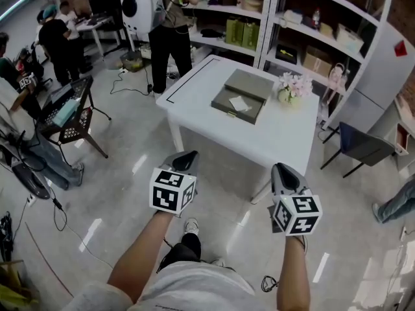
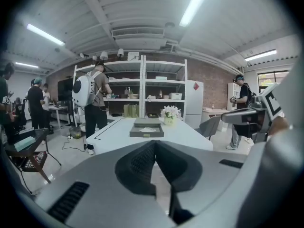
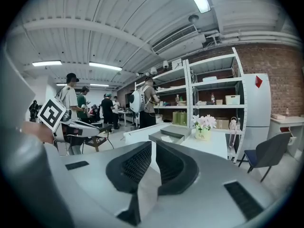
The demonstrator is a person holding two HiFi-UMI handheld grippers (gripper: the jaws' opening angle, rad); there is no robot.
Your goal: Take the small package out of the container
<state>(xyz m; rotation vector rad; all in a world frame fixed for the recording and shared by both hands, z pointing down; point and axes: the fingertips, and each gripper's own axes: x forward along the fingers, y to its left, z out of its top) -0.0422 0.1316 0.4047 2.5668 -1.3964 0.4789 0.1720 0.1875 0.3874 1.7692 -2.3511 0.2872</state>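
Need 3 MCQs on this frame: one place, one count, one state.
1. Where is the small package? A in the grey container; B on the floor; C on a shelf.
2. How many flower pots stand on the table? A none; B one; C three.
3. The left gripper has its jaws: A wide open; B shut on the package; C shut, empty.
Key: 1 A, it lies in the open box. 2 B, one pot beside the container. 3 C, pads meet, nothing between.
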